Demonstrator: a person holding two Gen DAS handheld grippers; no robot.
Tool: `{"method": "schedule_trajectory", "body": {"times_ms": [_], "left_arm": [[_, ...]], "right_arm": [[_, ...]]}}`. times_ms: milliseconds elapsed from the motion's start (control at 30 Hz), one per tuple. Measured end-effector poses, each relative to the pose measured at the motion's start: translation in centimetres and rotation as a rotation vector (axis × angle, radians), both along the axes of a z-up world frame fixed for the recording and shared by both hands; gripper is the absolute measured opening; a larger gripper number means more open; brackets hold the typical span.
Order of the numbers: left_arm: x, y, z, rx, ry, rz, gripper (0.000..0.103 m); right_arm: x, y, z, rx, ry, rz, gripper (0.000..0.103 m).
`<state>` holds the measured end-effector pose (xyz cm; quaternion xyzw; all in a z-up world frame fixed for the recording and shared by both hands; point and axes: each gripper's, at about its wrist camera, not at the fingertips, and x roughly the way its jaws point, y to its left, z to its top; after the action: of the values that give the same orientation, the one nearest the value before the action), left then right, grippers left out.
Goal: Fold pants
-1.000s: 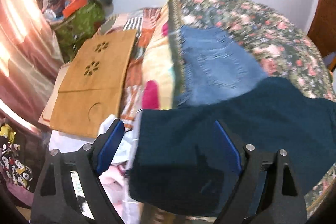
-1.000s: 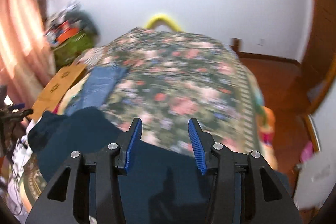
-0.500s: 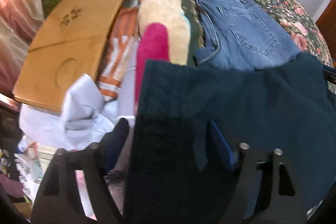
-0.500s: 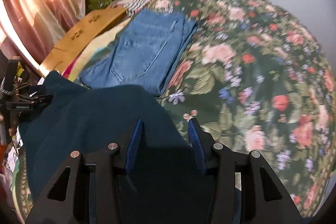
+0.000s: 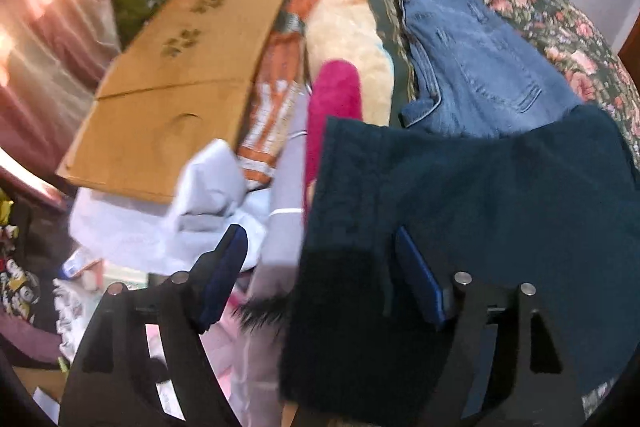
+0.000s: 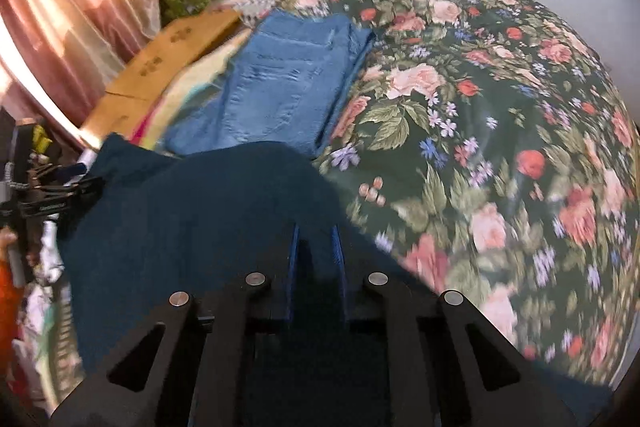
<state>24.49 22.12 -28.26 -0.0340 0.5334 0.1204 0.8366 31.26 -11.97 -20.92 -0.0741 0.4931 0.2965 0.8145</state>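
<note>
Dark teal pants (image 5: 480,227) lie on the near edge of a floral bedspread (image 6: 500,87); they also show in the right wrist view (image 6: 200,219). My left gripper (image 5: 320,267) is open, its jaws wide apart around the pants' left edge. My right gripper (image 6: 316,251) is shut on the pants, its blue pads (image 6: 294,267) pinching a fold of cloth. The left gripper shows at the far left of the right wrist view (image 6: 52,195), at the pants' left corner.
Folded blue jeans (image 5: 472,67) lie on the bed beyond the teal pants, also in the right wrist view (image 6: 288,87). A cardboard board (image 5: 180,87), pink cloth (image 5: 336,99), white cloth (image 5: 192,207) and clutter lie left of the bed. A curtain (image 6: 68,27) hangs at left.
My right gripper has closed on the teal pants. My left gripper stays open at the pants' left edge. Both cameras have tilted and shifted over the bed.
</note>
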Motion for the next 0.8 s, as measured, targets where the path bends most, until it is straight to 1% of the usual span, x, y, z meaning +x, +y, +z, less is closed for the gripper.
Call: {"method": "schedule_trajectory", "body": {"times_ms": [67, 100, 133, 200, 267, 300, 333, 367, 400, 467, 500, 533, 600, 633, 733, 800], "left_arm": [[-1.6, -0.2, 1.1, -0.016, -0.008, -0.005, 0.087], [-2.2, -0.3, 1.4, -0.024, -0.007, -0.006, 0.093], [-2.9, -0.5, 1.5, -0.029, -0.007, 0.0, 0.096], [-4.4, -0.5, 1.3, -0.052, 0.0, 0.023, 0.096], [-5.4, -0.5, 0.4, -0.126, 0.02, 0.058, 0.096], [-5.9, -0.7, -0.1, -0.167, 0.023, 0.069, 0.093], [-6.2, -1.0, -0.6, -0.196, 0.022, 0.072, 0.073], [-6.3, -1.5, -1.1, -0.201, 0.034, 0.068, 0.063], [-6.3, -2.0, -1.4, -0.177, 0.05, 0.072, 0.057], [-6.7, -3.1, -1.2, -0.095, 0.027, 0.067, 0.048], [-6.9, -3.5, -0.9, -0.05, 0.021, 0.056, 0.041], [-7.2, -3.7, -0.4, -0.023, 0.008, 0.044, 0.04], [-7.7, -3.3, 0.2, -0.001, -0.002, 0.038, 0.039], [-8.0, -3.0, 0.1, 0.003, 0.0, 0.035, 0.039], [-8.7, -2.3, -1.5, -0.022, 0.03, 0.052, 0.04], [-9.0, -2.9, -2.3, 0.008, 0.029, 0.04, 0.042]], "right_arm": [[-2.1, -1.2, 1.6, -0.002, -0.038, 0.007, 0.029], [-3.2, -1.9, 2.2, -0.002, -0.056, 0.009, 0.03], [-4.0, -2.3, 2.6, -0.004, -0.068, 0.01, 0.033], [-5.9, -3.6, 3.2, -0.015, -0.086, 0.006, 0.035], [-7.8, -5.2, 3.1, -0.014, -0.076, -0.007, 0.036], [-8.5, -5.8, 2.7, -0.01, -0.064, -0.013, 0.036], [-8.9, -6.3, 2.3, -0.006, -0.052, -0.02, 0.036], [-9.6, -7.0, 1.7, -0.002, -0.029, -0.036, 0.036], [-10.0, -7.7, 1.0, 0.001, -0.007, -0.051, 0.036], [-10.8, -8.7, -0.5, 0.012, 0.041, -0.078, 0.036], [-11.3, -9.3, -1.3, 0.012, 0.068, -0.091, 0.036], [-11.7, -9.6, -1.8, 0.004, 0.079, -0.099, 0.036], [-12.7, -10.0, -3.1, -0.03, 0.093, -0.108, 0.036], [-13.3, -10.3, -3.2, -0.016, 0.077, -0.113, 0.036], [-14.2, -10.9, -3.0, 0.011, 0.071, -0.138, 0.036], [-14.6, -11.4, -3.0, 0.038, 0.073, -0.156, 0.036]]}}
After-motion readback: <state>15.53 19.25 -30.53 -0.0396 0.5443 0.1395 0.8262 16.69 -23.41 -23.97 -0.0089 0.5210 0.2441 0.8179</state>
